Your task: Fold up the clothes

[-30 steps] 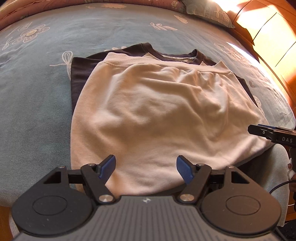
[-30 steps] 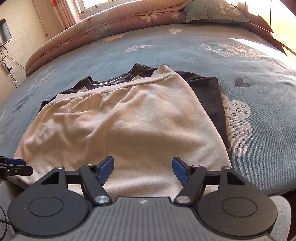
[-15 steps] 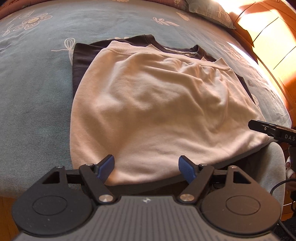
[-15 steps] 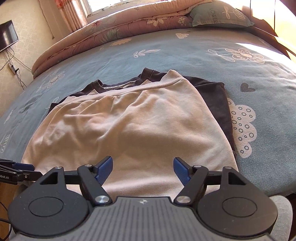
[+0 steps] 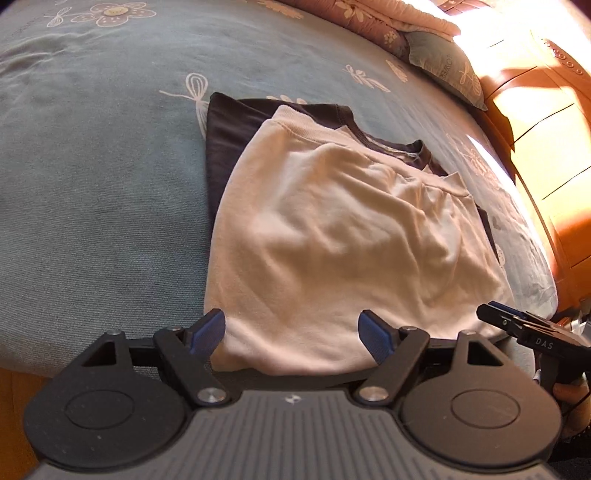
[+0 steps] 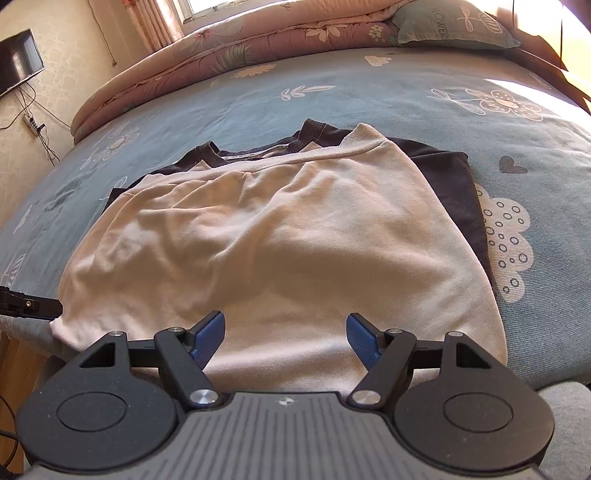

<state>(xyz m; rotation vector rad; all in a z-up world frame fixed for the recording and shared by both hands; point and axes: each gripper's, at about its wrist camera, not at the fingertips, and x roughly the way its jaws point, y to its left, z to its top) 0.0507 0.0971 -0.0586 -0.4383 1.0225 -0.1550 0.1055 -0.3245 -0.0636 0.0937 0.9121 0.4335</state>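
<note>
- Left wrist view: my left tongs (image 5: pixel 293 332) stand wide apart with nothing between them, hanging just off the near edge of the bed (image 5: pixel 92 221). The cream garment (image 5: pixel 343 251) lies straight ahead, spread over a dark garment (image 5: pixel 221 147) whose edges show at the far left and along the top. The cream piece's near hem droops over the bed edge right in front of my blue pads (image 5: pixel 207 332), and its near-left corner sits just inside the left pad.
- In the same view the right tongs (image 5: pixel 517 326) come in from the right, close to the near-right corner of the cream garment; whether they touch the cloth I cannot tell from here.
- Right wrist view: my right tongs (image 6: pixel 284 336) are also spread open and empty, over the near hem of the cream garment (image 6: pixel 277 240). The cloth runs away from me towards the pillow (image 6: pixel 450 26), its ribbed band at the far end, the dark garment (image 6: pixel 454 177) showing past its right edge and its far end.
- The left tongs (image 6: pixel 29 306) show at the far left, by the near-left corner.
- My read: each pair of tongs is nearest its own corner of the near hem, and the hem runs crosswise between them. The cream piece is already partly folded, so whether another fold is due I cannot settle.
</note>
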